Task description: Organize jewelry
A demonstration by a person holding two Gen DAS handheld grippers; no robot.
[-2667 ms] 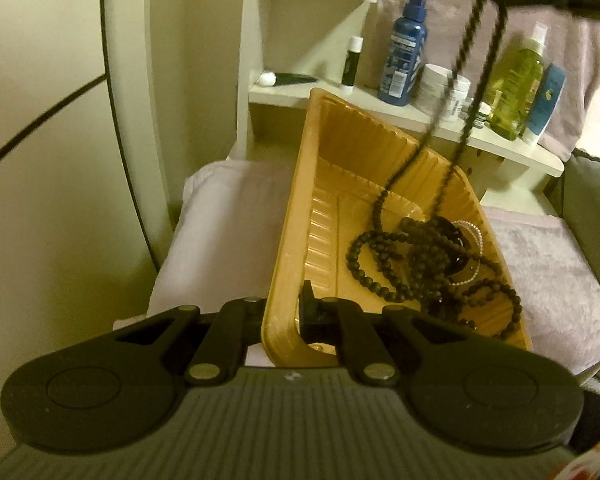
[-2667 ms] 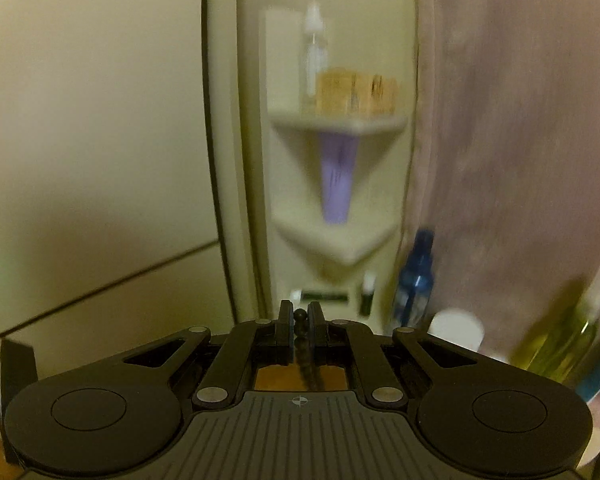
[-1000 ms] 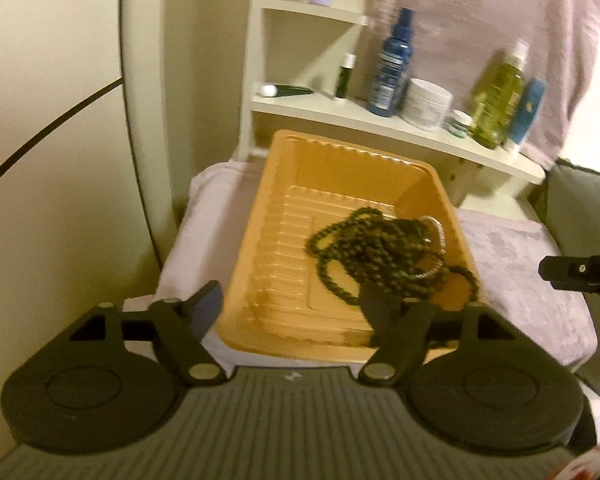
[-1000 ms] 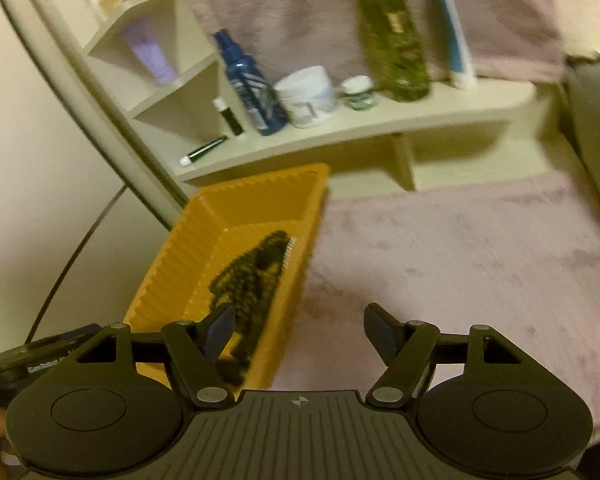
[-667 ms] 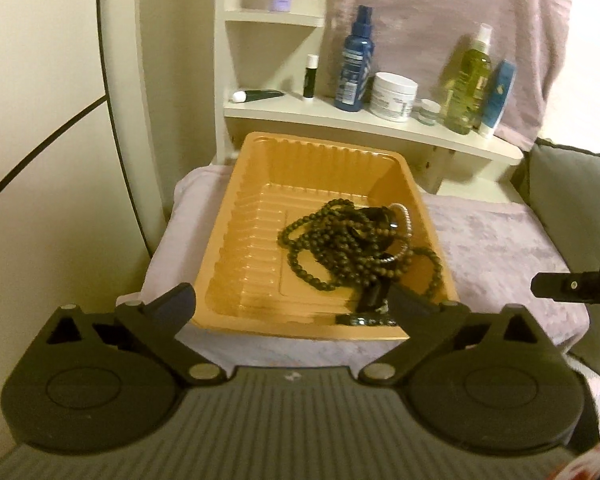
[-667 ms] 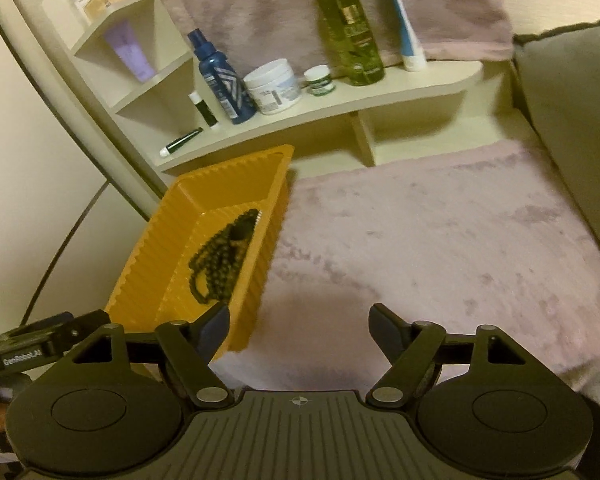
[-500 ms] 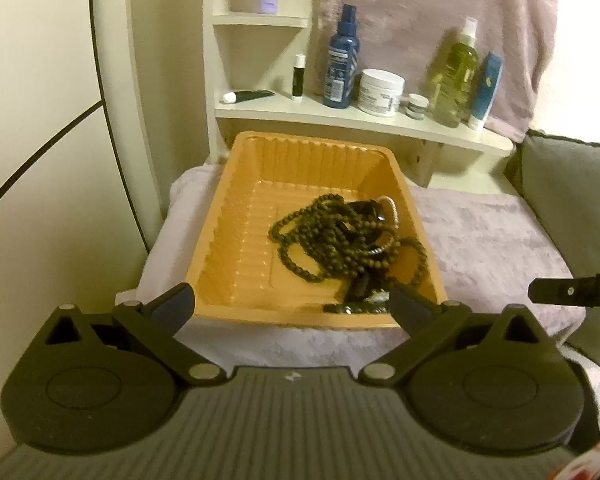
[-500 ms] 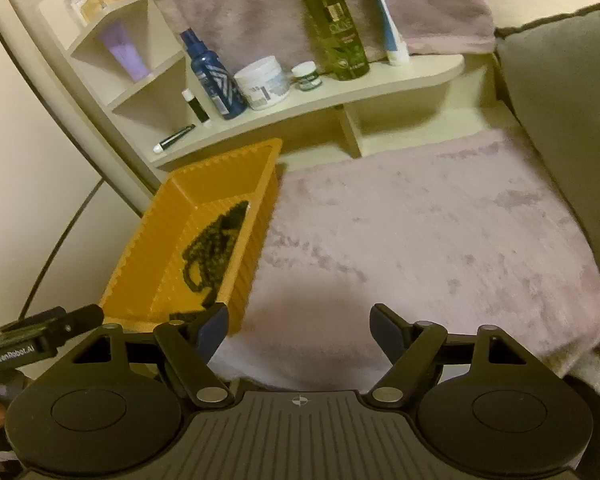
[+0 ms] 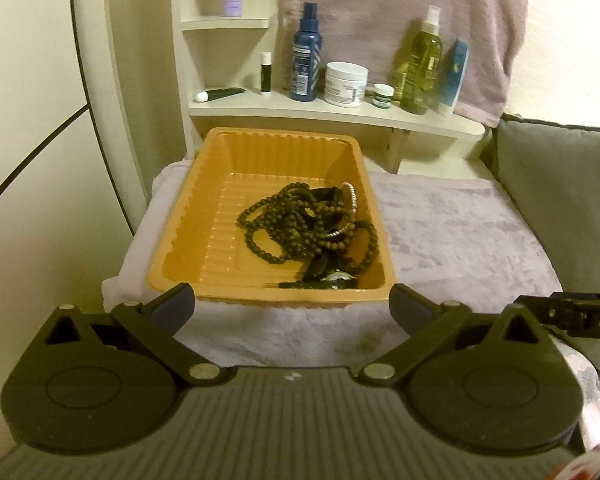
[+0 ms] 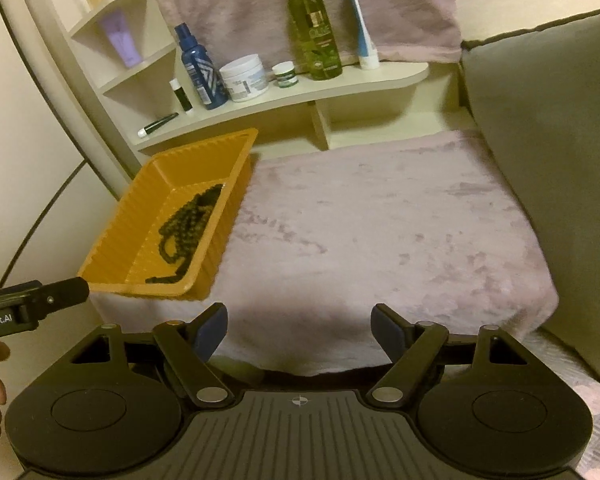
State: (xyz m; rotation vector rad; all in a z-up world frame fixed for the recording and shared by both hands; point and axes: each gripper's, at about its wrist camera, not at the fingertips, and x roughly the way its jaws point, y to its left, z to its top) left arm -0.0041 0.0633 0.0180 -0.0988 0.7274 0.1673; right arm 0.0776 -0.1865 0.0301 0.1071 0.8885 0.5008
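The beads (image 9: 308, 224) lie in a tangled heap inside the orange tray (image 9: 180, 240) on the soft purple blanket (image 10: 380, 220). Both the left tongs (image 9: 292, 308) and the right tongs (image 10: 298, 330) are spread wide and hold nothing. A bump could tip the tray off the blanket's edge, and pulling one string could drag the whole knot.

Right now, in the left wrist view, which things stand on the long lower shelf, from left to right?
Black tube → small stick → blue spray bottle → white jar → small green-label jar → green oil bottle → blue tube.
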